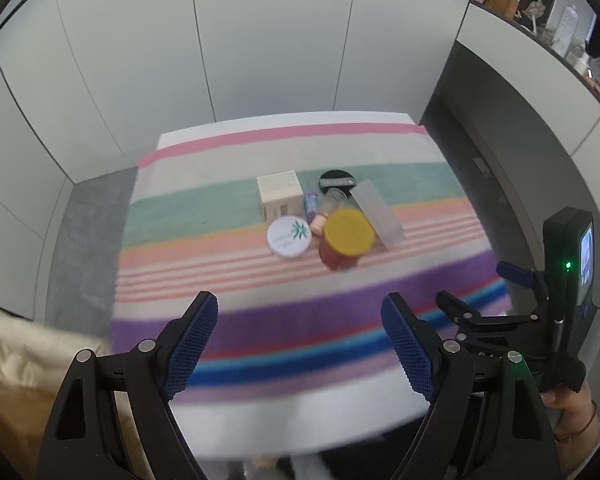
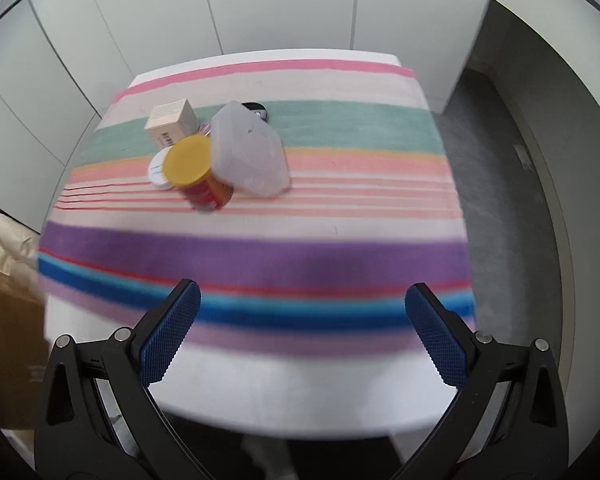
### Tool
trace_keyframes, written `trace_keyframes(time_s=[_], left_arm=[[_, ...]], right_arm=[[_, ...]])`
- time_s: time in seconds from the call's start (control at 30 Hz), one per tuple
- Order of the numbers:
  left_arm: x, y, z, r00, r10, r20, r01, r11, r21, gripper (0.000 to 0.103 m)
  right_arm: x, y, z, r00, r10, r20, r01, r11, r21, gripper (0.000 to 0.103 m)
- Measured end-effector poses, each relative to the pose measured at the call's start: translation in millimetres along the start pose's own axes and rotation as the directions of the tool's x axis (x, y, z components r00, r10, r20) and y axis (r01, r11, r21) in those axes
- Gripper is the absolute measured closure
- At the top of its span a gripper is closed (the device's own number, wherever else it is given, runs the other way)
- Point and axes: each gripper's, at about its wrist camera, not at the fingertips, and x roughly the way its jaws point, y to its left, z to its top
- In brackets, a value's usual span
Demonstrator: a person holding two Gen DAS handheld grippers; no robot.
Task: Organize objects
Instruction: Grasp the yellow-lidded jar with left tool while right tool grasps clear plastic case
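Note:
A cluster of objects sits mid-table on a striped cloth point(image 1: 260, 300). It holds a red jar with a yellow lid point(image 1: 349, 232) point(image 2: 188, 162), a white round tin point(image 1: 289, 237) point(image 2: 158, 170), a beige box point(image 1: 280, 196) point(image 2: 172, 120), a translucent plastic case point(image 1: 380, 212) point(image 2: 248, 152), a black round compact point(image 1: 338, 180) and a small clear bottle point(image 1: 332, 200). My left gripper point(image 1: 300, 320) is open and empty above the near edge. My right gripper point(image 2: 302, 308) is open and empty, also near the front edge; it shows in the left wrist view point(image 1: 500, 316).
The table stands against white wall panels point(image 1: 260, 40). A grey floor point(image 2: 500, 160) lies to the right. A beige cushion point(image 1: 28, 360) is at the near left. Shelves with clutter point(image 1: 560, 20) are at the far right.

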Motion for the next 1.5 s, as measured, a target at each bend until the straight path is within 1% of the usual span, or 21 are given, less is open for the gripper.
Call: trace_keyframes(time_s=[0.07,0.17,0.27,0.37,0.4,0.47,0.5,0.57,0.6,0.63,0.7,0.77,0.87,0.93,0.97,1.0,1.03,1.1,1.23,1.37,1.5], left_arm=[[29.5,-1.5,1.1,1.000,0.010,-0.010,-0.011,1.000,-0.021,0.018],[71.9,-5.5,-2.9,0.997,-0.034,-0.067,0.032,0.999,-0.035,0.018],[91.8,-6.0,-7.6,0.997,-0.039,-0.069,0.037,0.999,-0.030,0.018],[100.6,-1.9,-6.5,0.997,-0.054,-0.063,0.052,0.998,-0.037,0.018],[102.6,-0.5,-6.0,0.996,-0.061,-0.059,0.059,0.997,-0.041,0.018],[104.5,0.5,-3.7,0.998,-0.049,-0.046,0.047,0.998,-0.044,0.018],[106.4,-0.4,-2.3,0.998,-0.045,-0.042,0.044,0.998,-0.042,0.018],[112.0,-5.7,1.8,0.998,-0.043,-0.042,0.042,0.999,-0.026,0.018],[114.7,-8.9,3.7,0.999,-0.040,-0.036,0.039,0.999,-0.018,0.018],[116.1,-11.0,5.0,0.998,-0.054,-0.025,0.054,0.998,-0.017,0.018],[122.9,-17.7,8.7,0.997,-0.067,-0.023,0.067,0.998,-0.010,0.018],[132.9,-26.2,10.7,0.997,-0.074,-0.033,0.074,0.997,-0.003,0.018],[154.7,-36.2,11.8,0.993,-0.092,-0.074,0.091,0.996,-0.019,0.018],[169.2,-38.0,14.2,0.991,-0.095,-0.090,0.091,0.995,-0.050,0.018],[174.6,-38.5,16.2,0.992,-0.093,-0.090,0.087,0.994,-0.069,0.018],[177.9,-39.1,18.5,0.993,-0.091,-0.080,0.084,0.993,-0.084,0.022],[179.3,-40.1,20.6,0.994,-0.090,-0.065,0.084,0.993,-0.088,0.031],[181.3,-45.1,25.2,0.998,-0.035,-0.049,0.032,0.998,-0.055,0.047],[175.0,-51.7,27.9,1.000,-0.008,-0.016,0.008,1.000,-0.006,0.048],[159.5,-58.1,34.1,0.999,0.038,0.019,-0.039,0.998,0.050,0.048],[137.6,-58.4,45.8,0.998,0.043,0.042,-0.045,0.998,0.046,0.048]], right_arm=[[24.1,3.1,8.5,1.000,-0.012,0.025,0.013,0.999,-0.039,0.000],[57.2,7.0,17.7,0.999,-0.030,0.019,0.032,0.996,-0.086,0.000],[81.5,17.8,25.3,0.998,-0.056,0.028,0.059,0.991,-0.119,0.000],[97.9,30.6,35.5,0.994,-0.083,0.073,0.093,0.985,-0.144,0.000],[101.9,36.5,39.7,0.991,-0.086,0.100,0.101,0.983,-0.155,0.000],[105.7,47.2,45.3,0.987,-0.083,0.139,0.109,0.975,-0.193,0.003],[108.0,53.6,48.4,0.984,-0.088,0.157,0.121,0.968,-0.219,0.009],[112.0,61.9,51.1,0.980,-0.102,0.174,0.145,0.956,-0.256,0.031],[116.8,63.7,51.9,0.981,-0.105,0.165,0.146,0.954,-0.263,0.057],[121.1,61.3,52.5,0.983,-0.107,0.148,0.142,0.958,-0.249,0.074],[119.5,49.3,53.3,0.987,-0.068,0.143,0.094,0.977,-0.189,0.075],[114.9,30.0,52.7,0.989,-0.063,0.132,0.078,0.991,-0.112,0.075],[100.5,-1.3,48.5,0.989,-0.025,0.144,0.028,0.999,-0.018,0.075],[93.0,-17.6,46.5,0.990,-0.019,0.137,0.017,1.000,0.013,0.075],[88.6,-23.6,44.5,0.990,-0.019,0.136,0.016,1.000,0.021,0.075],[84.7,-27.8,42.6,0.991,-0.019,0.135,0.016,1.000,0.025,0.075],[80.8,-30.0,40.4,0.991,-0.020,0.134,0.016,1.000,0.025,0.075],[76.9,-35.2,38.6,0.992,-0.016,0.127,0.013,0.999,0.030,0.075],[71.4,-38.2,36.6,0.994,0.000,0.111,-0.004,0.999,0.031,0.075],[66.2,-38.3,33.2,0.994,0.003,0.111,-0.006,1.000,0.027,0.075],[54.5,-33.8,33.6,0.993,-0.001,0.114,-0.002,1.000,0.023,0.075]])
